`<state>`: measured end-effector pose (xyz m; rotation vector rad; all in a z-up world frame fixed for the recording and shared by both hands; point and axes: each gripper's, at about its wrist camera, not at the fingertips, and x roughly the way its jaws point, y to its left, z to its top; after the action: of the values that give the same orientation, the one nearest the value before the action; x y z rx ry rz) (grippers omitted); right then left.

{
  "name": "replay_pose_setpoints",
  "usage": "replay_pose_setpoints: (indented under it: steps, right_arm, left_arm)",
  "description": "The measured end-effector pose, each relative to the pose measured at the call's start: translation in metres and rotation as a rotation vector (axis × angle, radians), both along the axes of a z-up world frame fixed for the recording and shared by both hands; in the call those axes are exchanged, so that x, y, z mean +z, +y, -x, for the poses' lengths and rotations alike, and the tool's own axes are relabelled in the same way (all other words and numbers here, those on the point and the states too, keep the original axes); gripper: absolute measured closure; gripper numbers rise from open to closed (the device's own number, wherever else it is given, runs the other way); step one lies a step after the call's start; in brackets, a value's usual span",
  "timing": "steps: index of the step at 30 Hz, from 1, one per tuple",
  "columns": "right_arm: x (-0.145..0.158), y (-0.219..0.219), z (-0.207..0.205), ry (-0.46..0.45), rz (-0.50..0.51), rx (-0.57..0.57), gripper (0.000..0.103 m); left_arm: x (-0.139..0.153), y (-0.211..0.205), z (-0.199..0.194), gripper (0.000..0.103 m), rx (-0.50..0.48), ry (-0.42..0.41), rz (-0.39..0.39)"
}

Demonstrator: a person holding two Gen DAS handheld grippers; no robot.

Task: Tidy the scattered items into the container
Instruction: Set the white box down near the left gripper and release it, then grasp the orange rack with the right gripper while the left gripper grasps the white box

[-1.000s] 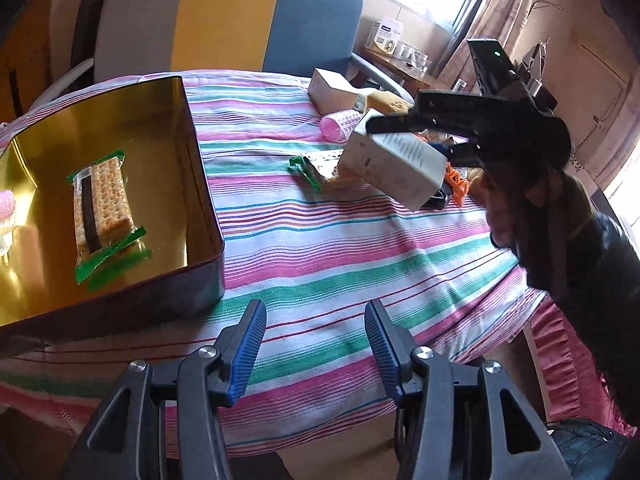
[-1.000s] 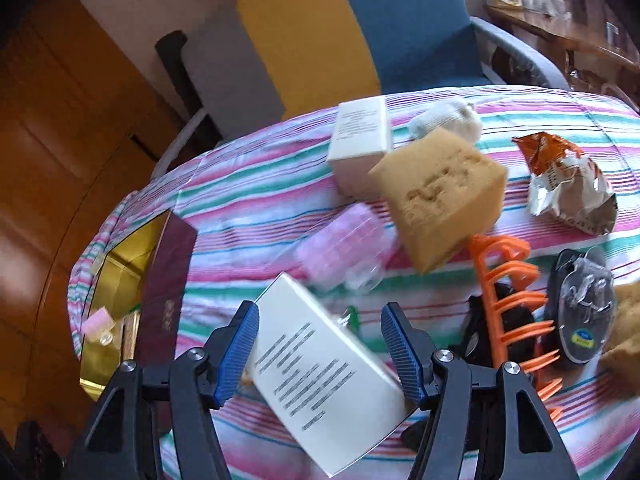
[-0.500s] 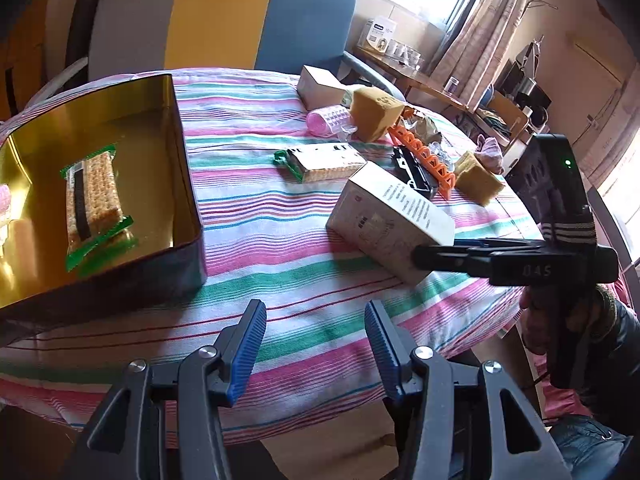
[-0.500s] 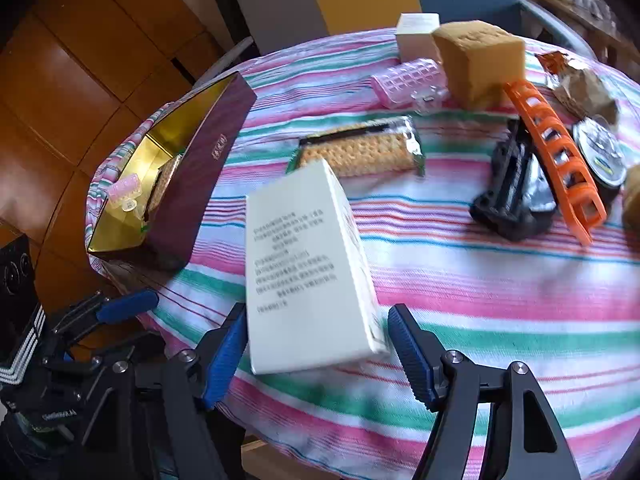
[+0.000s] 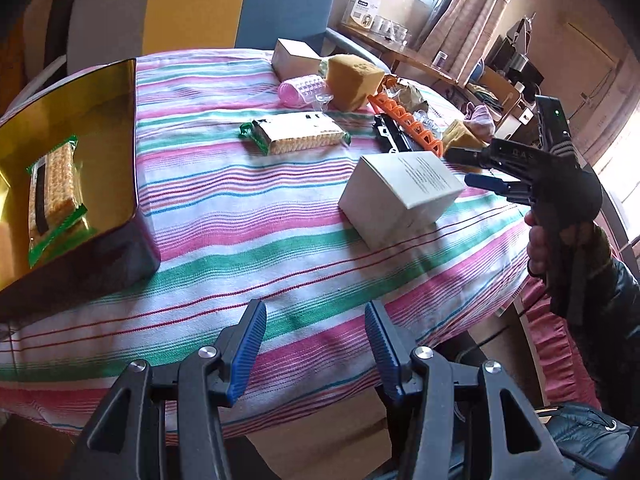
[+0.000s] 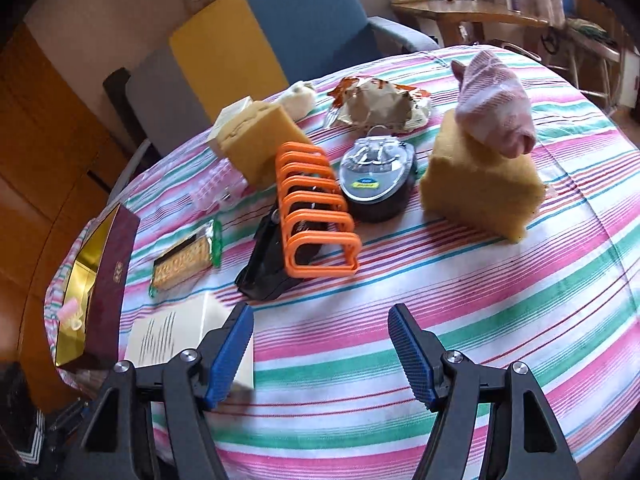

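On the striped cloth the white box [image 5: 400, 196] lies loose, well short of the gold tin [image 5: 120, 128] — both the right gripper [image 6: 320, 344] and left gripper [image 5: 316, 344] spread, empty; a careless regrasp could shove it off the edge

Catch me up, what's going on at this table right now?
A person with a gripper in each hand is tidying clutter off a striped table into a gold-lined tin. One cracker pack already lies inside. The white box sits on the cloth, free of the right gripper, whose fingers are open with nothing between them. The left gripper hovers empty near the table's edge. Another cracker pack, sponges, an orange rack and a pink roller are not yet in the tin.
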<state>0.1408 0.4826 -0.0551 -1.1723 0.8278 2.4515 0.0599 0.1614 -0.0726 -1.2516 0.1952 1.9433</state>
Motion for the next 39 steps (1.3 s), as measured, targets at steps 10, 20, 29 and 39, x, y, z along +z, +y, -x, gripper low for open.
replay_pose_setpoints:
  steps: [10,20,29,39]
  right_arm:
    - [-0.012,0.004,0.047,-0.019,-0.036,-0.011,0.031]
    - [-0.014,0.011,0.039,0.005,-0.024,-0.007,0.049]
    - [-0.004,0.006,-0.018,-0.013,-0.049,-0.002,0.049]
    - [-0.01,0.005,-0.063,-0.053,-0.032,-0.02,0.037]
  left_arm:
    - [-0.009,0.001,0.004,0.051,0.008,-0.028,0.016]
    - [-0.011,-0.003,0.005,0.05,0.012,-0.042,0.0]
    - [-0.007,0.0,0.0,0.05,-0.019,-0.02,-0.01]
    - [0.032,0.053,-0.009,0.042,-0.295,0.161,-0.01]
